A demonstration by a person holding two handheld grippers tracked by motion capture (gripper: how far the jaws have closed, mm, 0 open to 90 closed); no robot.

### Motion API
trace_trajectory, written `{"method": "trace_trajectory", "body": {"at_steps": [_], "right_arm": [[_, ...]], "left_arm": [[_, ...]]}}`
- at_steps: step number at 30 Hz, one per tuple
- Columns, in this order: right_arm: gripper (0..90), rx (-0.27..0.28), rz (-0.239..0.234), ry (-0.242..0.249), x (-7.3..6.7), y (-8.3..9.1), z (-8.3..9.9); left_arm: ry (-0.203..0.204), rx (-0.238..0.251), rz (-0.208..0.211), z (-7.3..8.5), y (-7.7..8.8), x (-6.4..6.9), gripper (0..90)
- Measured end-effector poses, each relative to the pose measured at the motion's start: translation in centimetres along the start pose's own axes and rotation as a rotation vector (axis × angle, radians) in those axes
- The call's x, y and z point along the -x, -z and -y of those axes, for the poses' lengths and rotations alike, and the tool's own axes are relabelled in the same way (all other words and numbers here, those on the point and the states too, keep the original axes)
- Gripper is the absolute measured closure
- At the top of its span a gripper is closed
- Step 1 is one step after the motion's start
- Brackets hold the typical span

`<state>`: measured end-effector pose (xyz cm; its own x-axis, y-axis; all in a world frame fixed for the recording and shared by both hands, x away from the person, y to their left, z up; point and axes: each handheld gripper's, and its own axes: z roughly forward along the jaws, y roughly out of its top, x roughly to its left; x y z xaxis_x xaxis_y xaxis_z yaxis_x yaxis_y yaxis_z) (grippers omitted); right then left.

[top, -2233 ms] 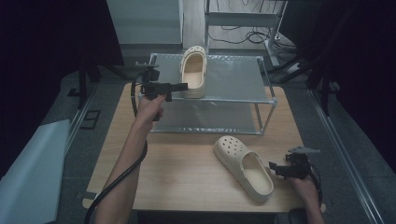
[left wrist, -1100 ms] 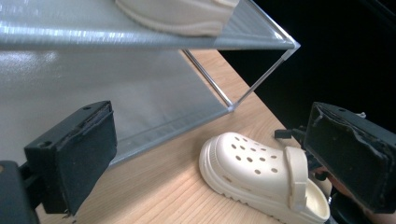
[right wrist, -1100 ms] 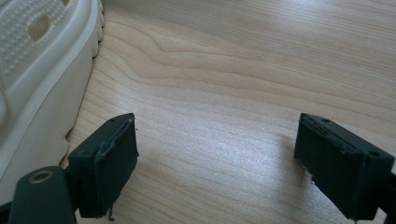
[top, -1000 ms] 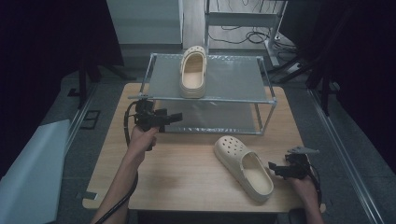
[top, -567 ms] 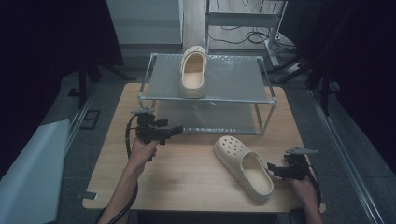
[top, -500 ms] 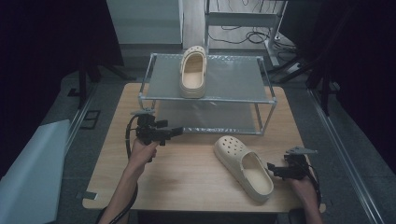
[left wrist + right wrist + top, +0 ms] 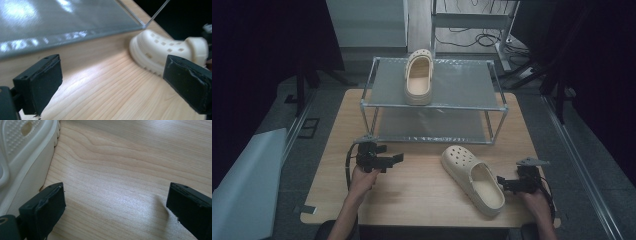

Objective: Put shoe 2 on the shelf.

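Your right tongs [image 7: 503, 184] sit low over the pale wooden counter [image 7: 422, 195], just beside the heel of the cream foam clog [image 7: 473, 178]; their jaws have just been opening and stand spread, nothing between them. Your left tongs [image 7: 397, 159] are spread and empty too, pointing toward that clog. A second cream clog [image 7: 418, 76] rests on the metal-framed shelf [image 7: 462, 87].
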<state>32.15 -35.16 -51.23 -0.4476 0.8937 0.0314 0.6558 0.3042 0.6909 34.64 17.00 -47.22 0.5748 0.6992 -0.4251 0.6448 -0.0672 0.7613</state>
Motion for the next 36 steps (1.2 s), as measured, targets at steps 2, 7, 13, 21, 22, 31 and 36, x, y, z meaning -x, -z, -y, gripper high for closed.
{"method": "trace_trajectory", "body": {"at_steps": [2,7,13,21,22,31,36], "right_arm": [[0.8,-0.001,0.0,0.004,-0.1,0.0,0.0],[0.2,-0.013,0.005,0.034,-0.7,-0.1,0.0],[2.0,-0.011,0.008,0.028,-0.9,0.2,0.1],[0.0,-0.03,-0.013,0.107,-3.4,-0.1,-0.4],[0.0,-0.03,-0.013,0.107,-3.4,-0.1,-0.4],[0.0,0.003,-0.053,0.031,-2.4,1.7,0.2],[0.6,0.052,-0.128,-0.016,-2.4,3.6,1.4]], "left_arm": [[-0.009,-0.006,-0.023,0.7,-0.1,0.0,2.5],[-0.092,-0.067,-0.115,2.2,-0.2,0.1,2.3],[-0.125,-0.112,-0.155,3.2,-0.3,0.2,1.6],[-0.101,-0.116,-0.157,3.5,-0.3,-0.2,1.6],[-0.1,-0.114,-0.158,3.6,-0.3,-0.3,1.6],[-0.083,-0.113,-0.144,3.4,-0.3,-0.5,1.7],[-0.079,-0.101,-0.136,3.3,-0.1,-0.4,1.7]]}}
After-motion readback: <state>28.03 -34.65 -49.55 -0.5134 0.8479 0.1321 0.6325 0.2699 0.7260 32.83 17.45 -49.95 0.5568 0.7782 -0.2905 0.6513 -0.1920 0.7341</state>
